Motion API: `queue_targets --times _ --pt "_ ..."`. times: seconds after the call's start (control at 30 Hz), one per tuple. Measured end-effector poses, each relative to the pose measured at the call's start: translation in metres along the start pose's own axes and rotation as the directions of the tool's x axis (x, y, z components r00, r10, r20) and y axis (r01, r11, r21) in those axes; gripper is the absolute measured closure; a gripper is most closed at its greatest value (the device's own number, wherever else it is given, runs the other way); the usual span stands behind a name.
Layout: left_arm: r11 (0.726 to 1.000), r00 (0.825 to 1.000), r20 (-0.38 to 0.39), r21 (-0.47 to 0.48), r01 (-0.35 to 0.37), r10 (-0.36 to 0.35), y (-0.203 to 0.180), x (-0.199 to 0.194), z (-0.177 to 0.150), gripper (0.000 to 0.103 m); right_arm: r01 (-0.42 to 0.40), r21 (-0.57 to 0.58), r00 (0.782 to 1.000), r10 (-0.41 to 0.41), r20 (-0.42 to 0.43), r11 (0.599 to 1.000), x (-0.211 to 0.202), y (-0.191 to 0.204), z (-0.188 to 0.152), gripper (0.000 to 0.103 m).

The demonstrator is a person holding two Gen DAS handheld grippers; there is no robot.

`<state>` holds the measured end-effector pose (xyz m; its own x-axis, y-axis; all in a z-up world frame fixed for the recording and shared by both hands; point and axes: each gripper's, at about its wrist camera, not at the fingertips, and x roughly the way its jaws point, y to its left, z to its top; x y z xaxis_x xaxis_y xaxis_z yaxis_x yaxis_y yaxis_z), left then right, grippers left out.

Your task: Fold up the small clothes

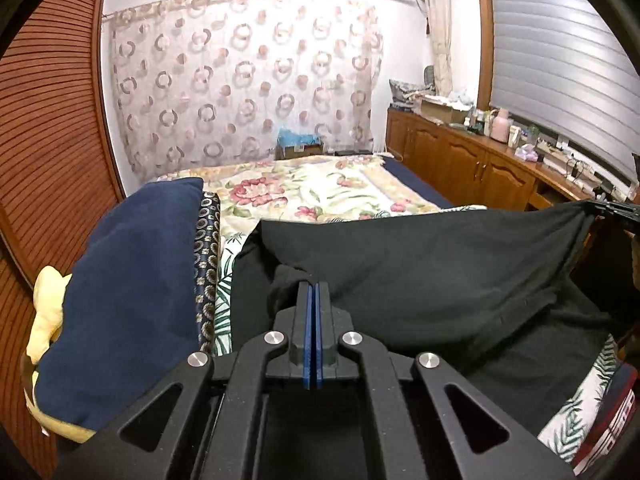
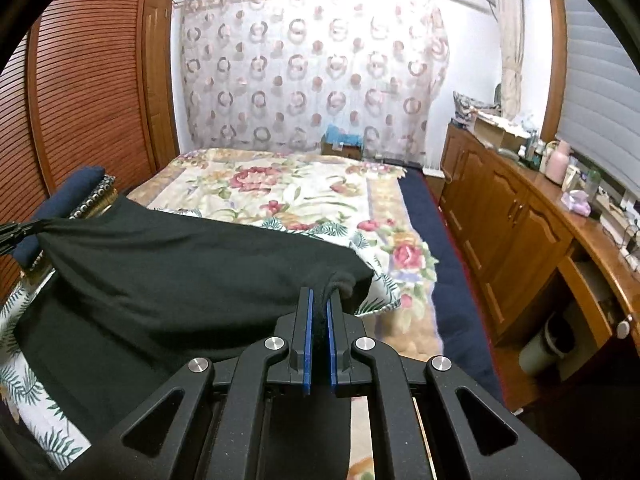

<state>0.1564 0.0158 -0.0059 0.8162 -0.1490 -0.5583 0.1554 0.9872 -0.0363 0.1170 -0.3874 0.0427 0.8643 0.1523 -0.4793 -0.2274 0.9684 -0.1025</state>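
Two handheld grippers held a black garment [image 1: 420, 264] stretched between them above the floral bedspread [image 2: 304, 192], apparently to square it for a fold. The left gripper [image 1: 313, 285] was clamped on one corner, the right gripper [image 2: 319, 294] on the other. The garment's lower part and its type were hard to make out.

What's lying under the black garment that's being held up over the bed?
Under the black garment lies the floral blanket, its leafy edge showing at both sides. The middle part is covered by the cloth, so anything there can't be seen.
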Motion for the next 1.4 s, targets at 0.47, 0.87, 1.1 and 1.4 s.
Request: queue_targets --times 0.47,0.87,1.1,1.4 --pt "0.999 0.999 0.013 0.018 0.03 -0.03 -0.015 -0.055 -0.031 0.101 0.012 -0.014 1.0 -0.012 -0.009 1.0 -0.059 0.014 -0.04 0.097" --pt "1.0 0.996 -0.09 0.021 0.0 0.002 -0.016 -0.053 -0.07 0.062 0.024 0.021 0.994 -0.022 -0.105 0.999 -0.049 0.018 -0.05 0.086" --pt "1.0 0.993 -0.114 -0.011 -0.012 0.011 -0.007 -0.043 -0.079 0.042 0.016 -0.004 0.998 -0.016 -0.056 1.0 -0.049 0.038 -0.048 0.047" --pt "0.998 0.987 -0.154 -0.024 -0.052 0.048 0.019 -0.015 -0.085 0.044 -0.108 -0.021 0.985 0.104 -0.139 0.994 0.035 0.072 -0.067 0.047"
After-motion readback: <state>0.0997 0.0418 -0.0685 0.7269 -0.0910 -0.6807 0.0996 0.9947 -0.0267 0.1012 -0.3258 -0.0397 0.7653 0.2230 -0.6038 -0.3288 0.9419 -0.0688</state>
